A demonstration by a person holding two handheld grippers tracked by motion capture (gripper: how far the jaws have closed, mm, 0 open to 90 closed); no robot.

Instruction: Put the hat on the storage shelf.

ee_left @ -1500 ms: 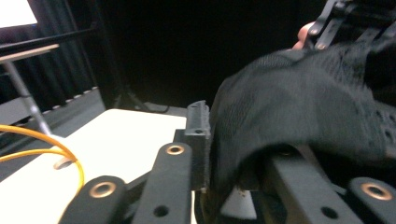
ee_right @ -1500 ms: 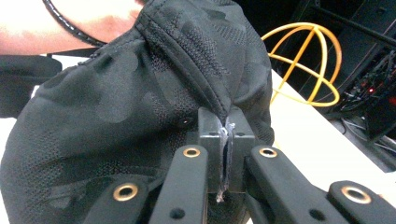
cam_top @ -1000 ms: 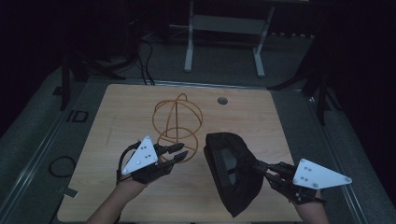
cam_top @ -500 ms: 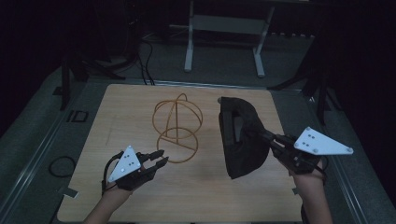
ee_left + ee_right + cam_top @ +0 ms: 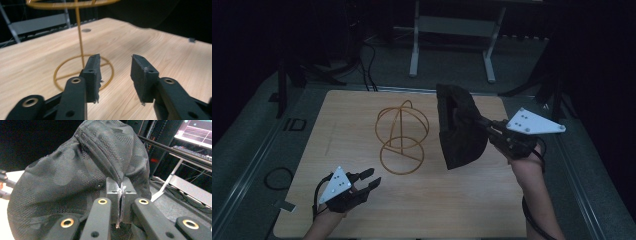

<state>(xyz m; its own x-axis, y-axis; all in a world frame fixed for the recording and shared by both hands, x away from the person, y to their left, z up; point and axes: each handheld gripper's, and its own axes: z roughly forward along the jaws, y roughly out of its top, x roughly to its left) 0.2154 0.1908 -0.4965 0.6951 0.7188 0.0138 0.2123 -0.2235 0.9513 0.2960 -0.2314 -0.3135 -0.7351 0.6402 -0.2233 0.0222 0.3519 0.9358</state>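
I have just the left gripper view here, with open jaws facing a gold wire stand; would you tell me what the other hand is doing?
Observer: The right gripper is shut on a dark camouflage cap, lifted clear of the table, to the right of the wire stand.
Operator: Thank you. Where does it grip the cap?
Observer: In the right gripper view the pads pinch a seam of the fabric at the cap's edge.
Operator: And how does my gripper sit relative to the stand?
Observer: From the high view, the left gripper is at the near left, apart from the stand's base ring, nothing between its jaws, which have just been opening.
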